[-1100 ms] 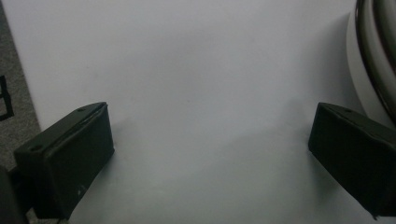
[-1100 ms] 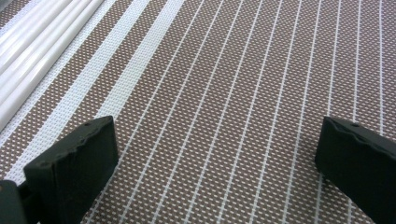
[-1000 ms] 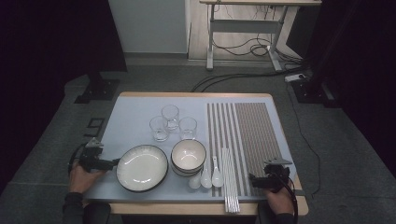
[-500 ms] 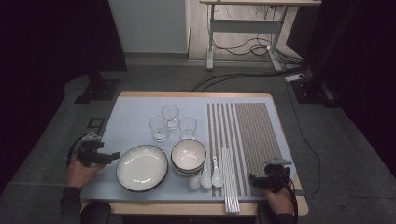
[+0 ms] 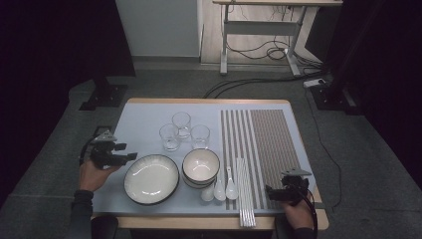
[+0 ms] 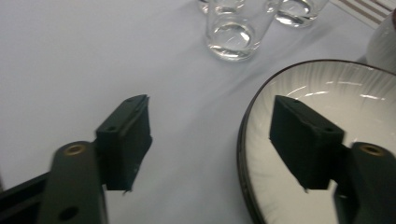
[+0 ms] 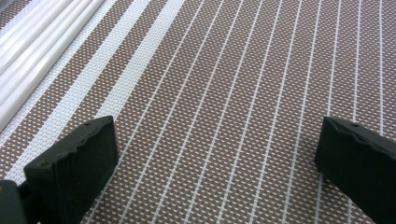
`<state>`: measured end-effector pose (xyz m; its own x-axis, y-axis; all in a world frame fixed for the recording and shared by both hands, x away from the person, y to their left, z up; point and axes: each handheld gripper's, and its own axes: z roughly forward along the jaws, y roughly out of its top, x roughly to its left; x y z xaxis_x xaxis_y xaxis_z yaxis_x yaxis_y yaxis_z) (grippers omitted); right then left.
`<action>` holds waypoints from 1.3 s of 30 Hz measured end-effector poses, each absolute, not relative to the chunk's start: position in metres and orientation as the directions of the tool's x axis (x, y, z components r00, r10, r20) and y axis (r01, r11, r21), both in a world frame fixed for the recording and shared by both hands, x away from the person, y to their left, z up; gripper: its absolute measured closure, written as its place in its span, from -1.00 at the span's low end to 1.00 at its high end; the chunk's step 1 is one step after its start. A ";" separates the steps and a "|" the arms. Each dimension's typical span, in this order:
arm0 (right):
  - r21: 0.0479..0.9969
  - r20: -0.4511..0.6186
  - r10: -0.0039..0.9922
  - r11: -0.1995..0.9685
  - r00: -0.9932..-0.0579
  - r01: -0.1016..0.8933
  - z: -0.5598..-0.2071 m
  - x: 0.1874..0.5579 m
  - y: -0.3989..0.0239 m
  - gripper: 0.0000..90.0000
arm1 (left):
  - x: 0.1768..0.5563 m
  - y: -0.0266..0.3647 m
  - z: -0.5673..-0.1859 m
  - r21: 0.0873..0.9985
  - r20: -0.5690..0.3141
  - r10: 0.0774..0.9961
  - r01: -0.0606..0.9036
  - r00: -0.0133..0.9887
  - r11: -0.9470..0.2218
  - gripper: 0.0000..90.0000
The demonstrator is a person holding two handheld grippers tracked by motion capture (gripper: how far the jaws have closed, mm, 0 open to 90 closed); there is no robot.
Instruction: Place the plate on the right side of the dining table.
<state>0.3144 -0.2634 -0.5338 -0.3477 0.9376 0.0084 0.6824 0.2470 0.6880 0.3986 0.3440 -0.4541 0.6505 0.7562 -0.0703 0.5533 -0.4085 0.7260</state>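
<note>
High view: left claw (image 5: pixel 130 157), jaws just narrowing but empty, nears the plate (image 5: pixel 151 178); right claw (image 5: pixel 269 192) released; nothing moved yet.

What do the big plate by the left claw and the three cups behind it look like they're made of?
The plate looks like glazed ceramic: a glossy white face with faint radiating lines and a dark rim, catching bright reflections. The three cups look like clear glass: the tablecloth shows through their walls, and their thick bases glint. Clear plastic can't be ruled out.

Three clear glasses (image 5: pixel 182 130), stacked bowls (image 5: pixel 200 167), white spoons (image 5: pixel 220 188), white chopsticks (image 5: pixel 244 191) on a striped placemat (image 5: pixel 268 139).
</note>
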 end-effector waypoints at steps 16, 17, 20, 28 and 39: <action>0.688 0.009 0.938 0.247 -0.348 0.683 -0.534 0.314 -0.263 -1.00 | 0.414 0.306 -0.464 0.704 -0.056 0.679 0.512 0.732 -0.493 0.58; 0.688 0.009 0.938 0.247 -0.348 0.683 -0.534 0.314 -0.263 -1.00 | 0.414 0.306 -0.464 0.704 -0.056 0.679 0.512 0.732 -0.493 0.61; 0.688 0.009 0.938 0.247 -0.348 0.682 -0.534 0.314 -0.263 -1.00 | 0.416 0.305 -0.467 0.698 -0.066 0.670 0.515 0.739 -0.499 0.66; 0.688 0.009 0.938 0.246 -0.347 0.683 -0.534 0.314 -0.263 -1.00 | 0.418 0.304 -0.472 0.694 -0.094 0.657 0.522 0.748 -0.496 0.70; 0.688 0.009 0.938 0.246 -0.348 0.682 -0.534 0.314 -0.263 -1.00 | 0.416 0.302 -0.477 0.689 -0.057 0.646 0.499 0.761 -0.526 0.83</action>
